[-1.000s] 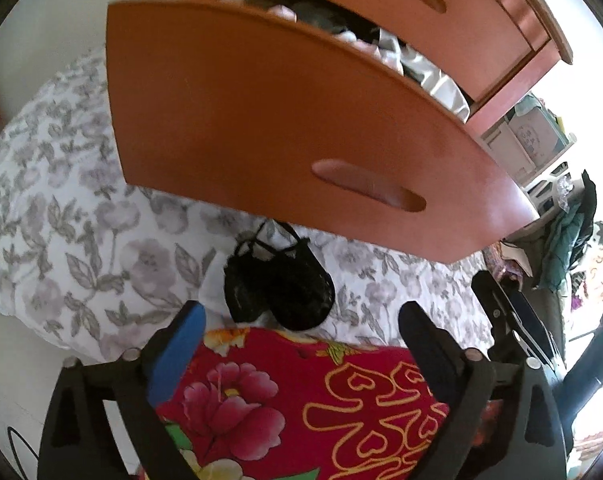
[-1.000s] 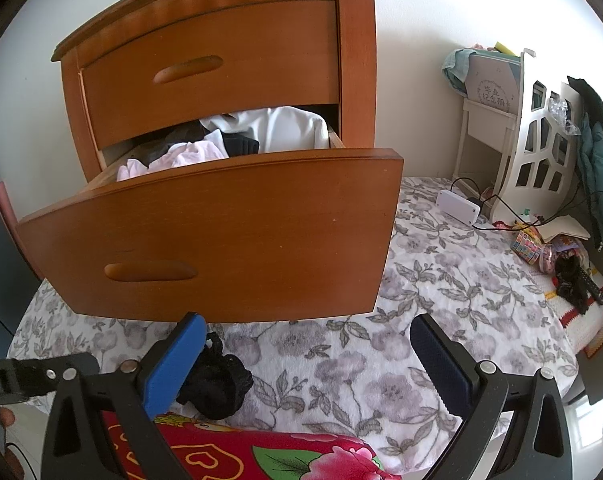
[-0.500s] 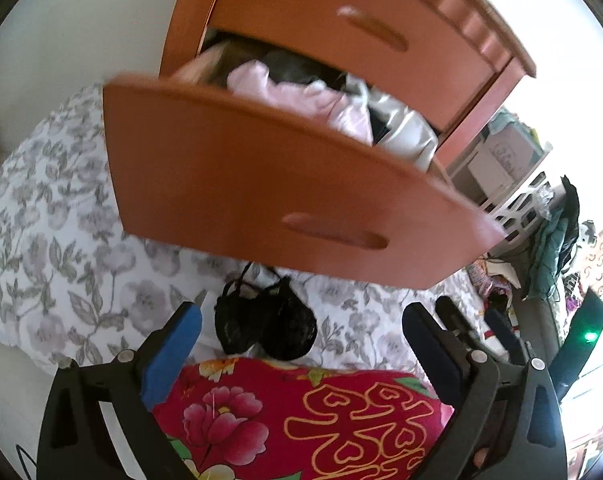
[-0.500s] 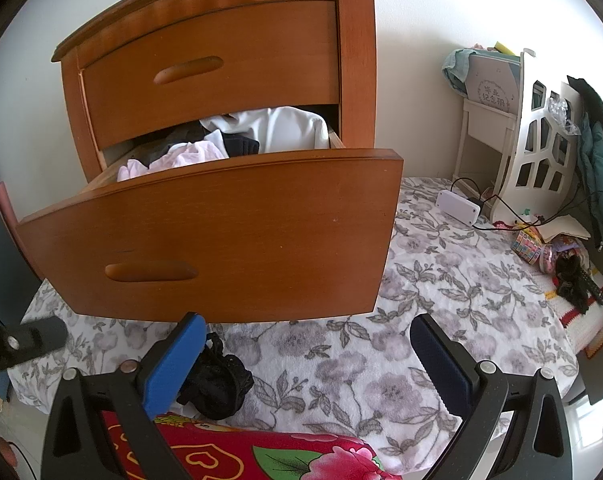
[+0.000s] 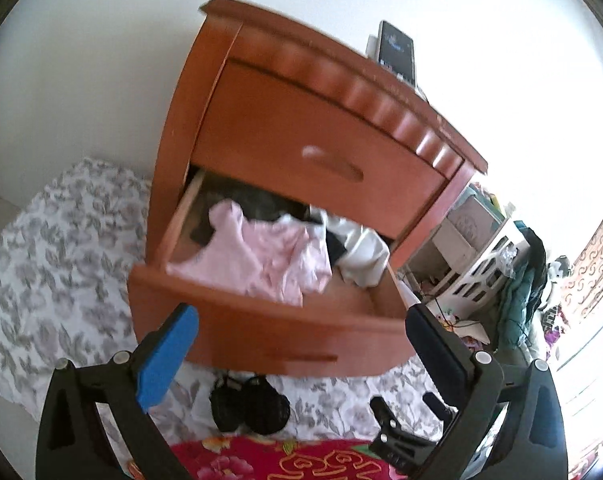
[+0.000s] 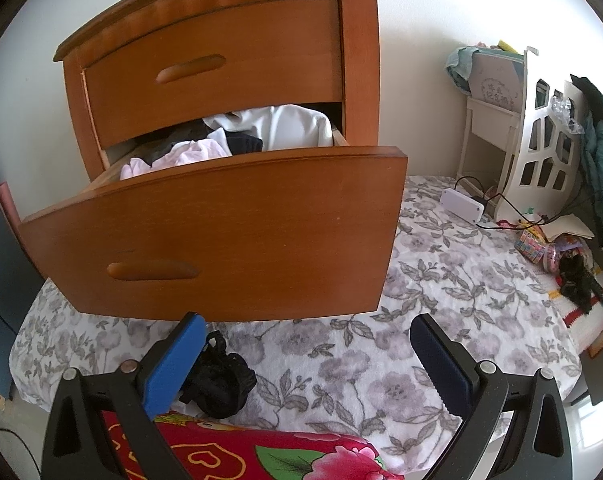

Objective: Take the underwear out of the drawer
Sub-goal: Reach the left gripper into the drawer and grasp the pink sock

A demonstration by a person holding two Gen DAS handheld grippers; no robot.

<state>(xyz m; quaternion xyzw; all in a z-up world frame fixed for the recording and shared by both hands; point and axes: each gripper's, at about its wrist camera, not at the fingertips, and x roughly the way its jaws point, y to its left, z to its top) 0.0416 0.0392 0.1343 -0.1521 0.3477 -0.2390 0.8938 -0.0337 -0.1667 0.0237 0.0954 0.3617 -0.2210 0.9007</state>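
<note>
Since a second ago the left tool (image 5: 301, 344) has risen, and now looks down into the pulled-out drawer (image 5: 261, 332) at frame centre, where pink and white clothes (image 5: 269, 256) lie. Both it and the right tool (image 6: 307, 348) gape wide, holding nothing. Black underwear (image 6: 221, 380) lies on the floral bedspread (image 6: 441, 280) at lower centre, below the drawer front.

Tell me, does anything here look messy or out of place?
Yes. The lower drawer hangs open, with pink, white and dark clothes heaped loosely inside rather than folded. A black lace garment lies crumpled on the floral cover below the drawer front. Both claws are open and empty.
</note>
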